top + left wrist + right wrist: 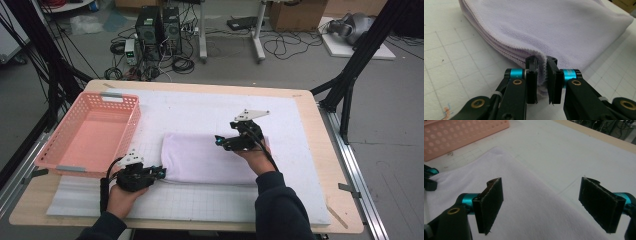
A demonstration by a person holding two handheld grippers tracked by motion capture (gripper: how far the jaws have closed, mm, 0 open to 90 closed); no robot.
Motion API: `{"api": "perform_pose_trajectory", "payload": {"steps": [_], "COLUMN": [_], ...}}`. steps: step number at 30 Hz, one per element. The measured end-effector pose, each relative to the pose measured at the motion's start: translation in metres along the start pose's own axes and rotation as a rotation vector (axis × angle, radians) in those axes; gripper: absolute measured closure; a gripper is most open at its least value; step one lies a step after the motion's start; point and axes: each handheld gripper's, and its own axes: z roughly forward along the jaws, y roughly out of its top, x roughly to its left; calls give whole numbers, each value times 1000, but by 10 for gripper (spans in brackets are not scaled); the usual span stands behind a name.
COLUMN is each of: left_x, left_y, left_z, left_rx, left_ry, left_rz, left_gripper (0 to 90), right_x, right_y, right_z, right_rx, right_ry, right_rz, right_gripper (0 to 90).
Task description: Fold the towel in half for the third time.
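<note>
With the left gripper (541,72) clamping the folded lilac towel (210,157) at its near corner, the right gripper (549,205) is hovering wide open above the towel's middle and should be descending squarely onto an edge.

left gripper (159,172): low at the near left, held in the left hand (122,192), jaws pinched on the cloth (544,32) edge. right gripper (220,141): raised over the cloth, pointing left, jaws spread wide, nothing between them.
</note>
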Motion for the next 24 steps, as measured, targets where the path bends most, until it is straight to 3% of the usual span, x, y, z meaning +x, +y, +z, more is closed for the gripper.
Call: {"api": "perform_pose_trajectory", "payload": {"steps": [8,24], "left_x": [0,1], "left_y": [0,0], "left_z": [-1,-1], "left_rx": [-10,-4], "left_ry": [-9,-11], "left_rz": [-7,-11], "left_gripper": [798,797], "right_x": [6,28], "right_y": [20,38], "right_z": [31,96], "right_rx": [58,160], "right_ry": [52,106], "right_rz": [-32,-104], "right_gripper": [261,256]}}
